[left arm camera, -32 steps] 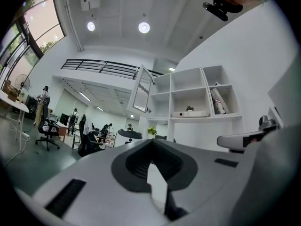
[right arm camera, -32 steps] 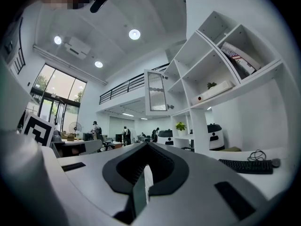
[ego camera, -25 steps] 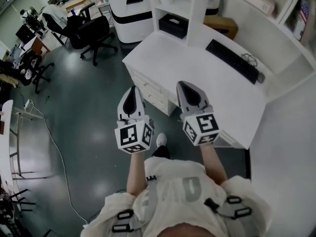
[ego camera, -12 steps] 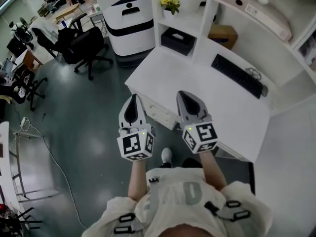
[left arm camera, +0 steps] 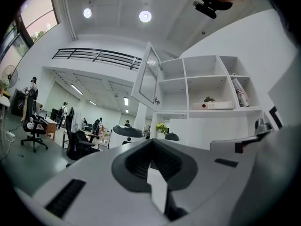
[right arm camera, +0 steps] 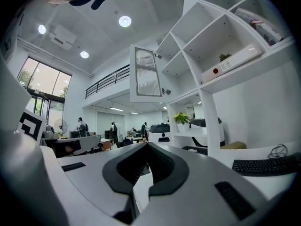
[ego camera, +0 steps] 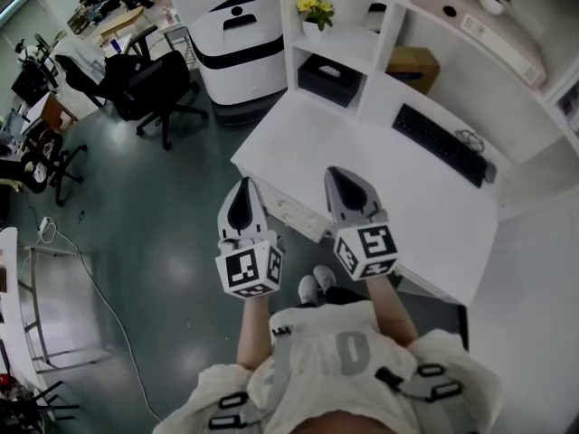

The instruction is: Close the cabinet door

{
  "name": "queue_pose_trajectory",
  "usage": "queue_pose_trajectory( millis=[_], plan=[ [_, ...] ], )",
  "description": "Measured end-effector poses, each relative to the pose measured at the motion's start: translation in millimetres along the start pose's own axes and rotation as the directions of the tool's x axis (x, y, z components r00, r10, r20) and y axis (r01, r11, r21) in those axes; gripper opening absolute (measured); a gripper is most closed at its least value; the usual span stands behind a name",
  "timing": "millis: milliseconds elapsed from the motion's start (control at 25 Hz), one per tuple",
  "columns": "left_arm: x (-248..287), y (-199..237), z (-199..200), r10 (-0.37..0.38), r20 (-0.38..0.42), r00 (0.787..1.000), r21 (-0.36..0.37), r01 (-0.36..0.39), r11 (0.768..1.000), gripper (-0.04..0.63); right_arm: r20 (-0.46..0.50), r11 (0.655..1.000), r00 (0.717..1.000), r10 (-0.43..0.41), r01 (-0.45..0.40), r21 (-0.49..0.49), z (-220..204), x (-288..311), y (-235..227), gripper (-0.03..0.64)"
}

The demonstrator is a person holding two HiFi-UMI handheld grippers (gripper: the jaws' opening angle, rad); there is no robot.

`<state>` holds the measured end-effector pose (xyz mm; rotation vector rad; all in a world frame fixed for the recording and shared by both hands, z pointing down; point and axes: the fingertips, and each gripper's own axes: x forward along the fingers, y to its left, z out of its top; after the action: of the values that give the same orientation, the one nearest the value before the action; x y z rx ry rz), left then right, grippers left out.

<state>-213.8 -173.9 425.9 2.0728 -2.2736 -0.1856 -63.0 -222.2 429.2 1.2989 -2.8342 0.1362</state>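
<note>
cabinet door: in the head view i am not finding it for certain; the top of the shelf unit is running out of the frame. what is changing here is the person's place. compared with a second ago, the desk and the shelves are lying fuller in view, the keyboard and the yellow plant are sitting lower in the frame, and both shoes are now showing under the grippers. the left gripper and the right gripper are keeping the same level, side-by-side pose in front of the chest, both well short of anything.

in the left gripper view the cabinet door is standing swung out from the upper left compartment of the shelf unit, high above the desk and far ahead. the left gripper is carrying its jaws together, with nothing between them.

in the right gripper view the cabinet door is showing its ribbed glass panel, hanging open beside the top shelves, a small knob at its lower right edge. the right gripper is likewise holding its jaws together and empty.

so i am judging this as the approach only: the person is walking up to the desk, the door is not yet touched, and an arm will need lifting well up to push the panel shut.
</note>
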Motion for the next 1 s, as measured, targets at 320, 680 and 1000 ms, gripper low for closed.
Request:
queue_pose_trajectory(
  millis=[320,680,1000],
  plan=[
    [9,8,15,0.058,0.031,0.998,0.021,-0.059,0.998,0.005,0.020,0.998,0.998,0.055,-0.055,0.003,8,22,-4,0.003],
    [17,9,20,0.112,0.048,0.993,0.021,-0.113,0.993,0.005,-0.026,0.981,0.982,0.185,-0.186,-0.046,7,44,2,0.135],
    [19,11,20,0.144,0.044,0.989,0.022,-0.145,0.989,0.005,-0.081,0.974,0.970,0.227,-0.225,0.042,-11,57,1,0.298]
  ],
)
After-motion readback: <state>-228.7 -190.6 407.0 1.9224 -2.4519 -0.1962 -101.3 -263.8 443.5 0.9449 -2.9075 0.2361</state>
